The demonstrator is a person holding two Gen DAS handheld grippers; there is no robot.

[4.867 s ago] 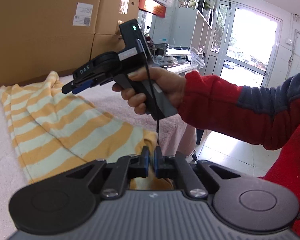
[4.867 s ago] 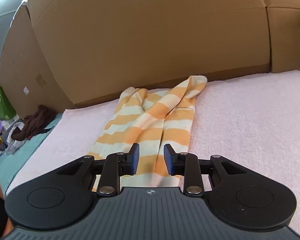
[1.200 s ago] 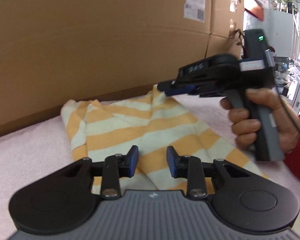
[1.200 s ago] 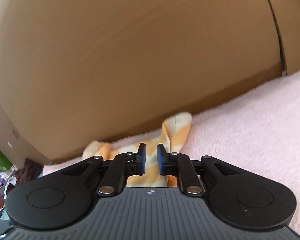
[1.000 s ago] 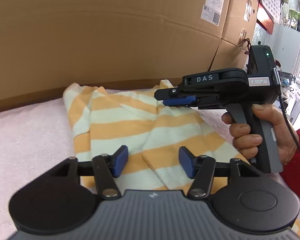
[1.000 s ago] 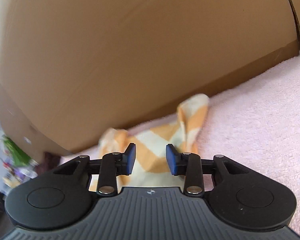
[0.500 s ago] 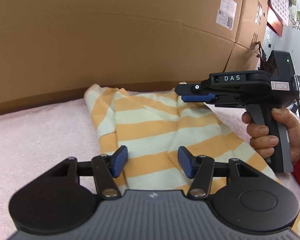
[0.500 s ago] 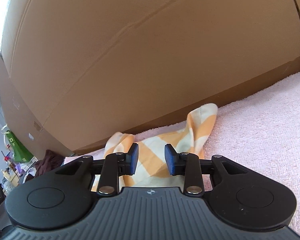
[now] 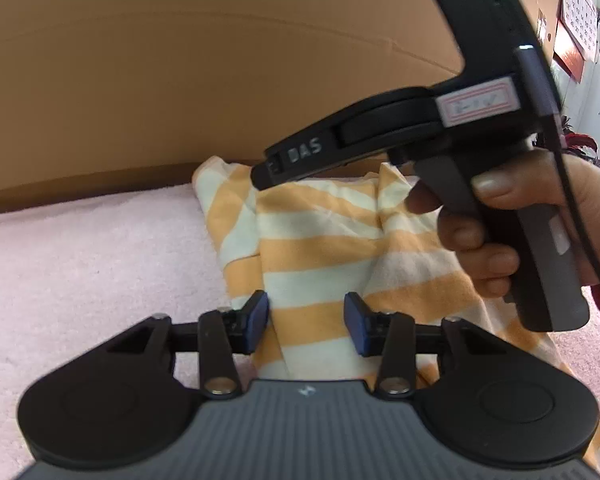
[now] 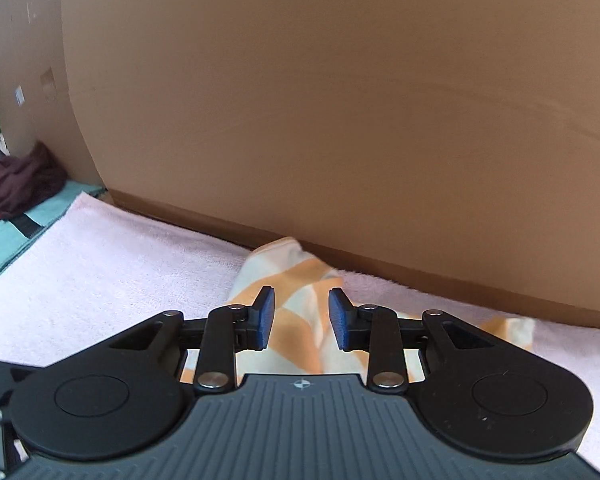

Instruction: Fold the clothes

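Orange-and-cream striped cloth garment (image 9: 320, 248), one piece, lies crumpled on the pink terry towel (image 9: 80, 248) that covers the desk, its far edge against one large brown cardboard box (image 9: 180, 60). Two tongs are in view. The left tongs (image 9: 306, 322) hover just above the garment's near part, blue pads apart after closing somewhat, nothing pinched. The right tongs (image 10: 302, 318), held in a hand (image 9: 540, 224), are over the garment's far end, pads apart, gripping nothing. One dark clothes heap (image 10: 16, 184) lies well apart.
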